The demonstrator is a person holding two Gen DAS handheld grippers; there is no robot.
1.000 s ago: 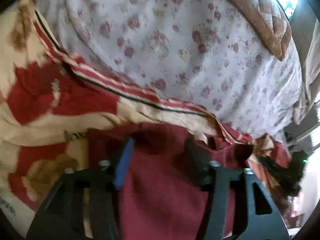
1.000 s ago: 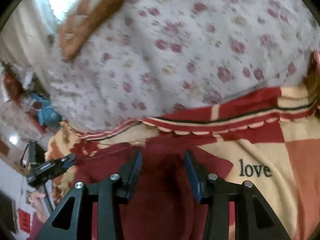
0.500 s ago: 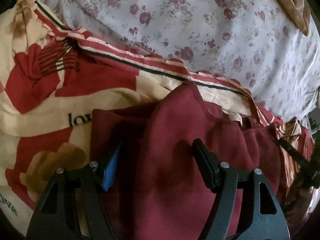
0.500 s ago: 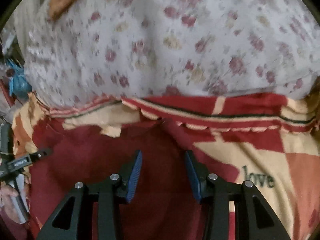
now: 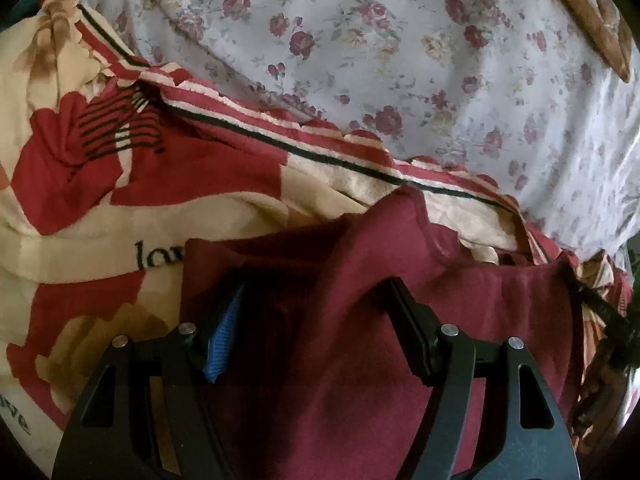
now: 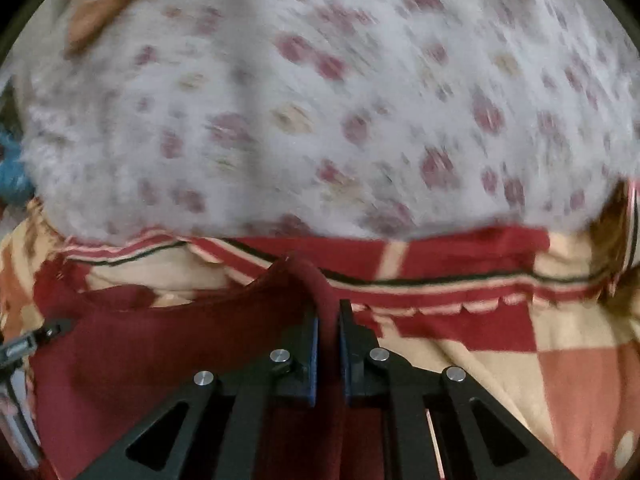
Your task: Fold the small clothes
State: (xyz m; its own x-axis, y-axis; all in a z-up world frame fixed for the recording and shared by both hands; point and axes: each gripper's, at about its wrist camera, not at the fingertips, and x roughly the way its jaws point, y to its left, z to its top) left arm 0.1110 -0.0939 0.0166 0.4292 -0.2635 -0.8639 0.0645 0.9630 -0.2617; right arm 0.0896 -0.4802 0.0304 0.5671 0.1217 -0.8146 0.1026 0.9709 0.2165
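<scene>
One dark red garment point(image 5: 344, 360), lying on a blanket and partly bunched; it fills the lower middle of both wrist views. Its upper edge rises to a peak near the blanket's striped border, and one flat corner reaches left toward the printed word "love" point(image 5: 158, 258).

One blanket point(image 5: 120, 184), red and cream blocks, with a black-lined striped and scalloped border running across the scene. It spreads wide to either side of the garment, giving open cloth on the left in the left view and on the right in the right view.

One floral sheet point(image 5: 400, 80), pale with small red roses, covering the bed beyond the blanket's border. The right view of it is blurred.

One brown quilted edge point(image 5: 592, 24) at the far upper corner, on top of the sheet.

Two grippers. Left gripper point(image 5: 316, 312): fingers set wide, over the garment, cloth lying between them; no pad is seen pressing on it. Right gripper point(image 6: 328, 320): fingers drawn in to a narrow gap and clamped on a raised fold of the garment, which stands up as a ridge just ahead of the tips.

The far end of each gripper shows faintly at the side edge of the other's view, at the garment's outer edge.

Surface: a soft bed. Room dim; little of it visible.
</scene>
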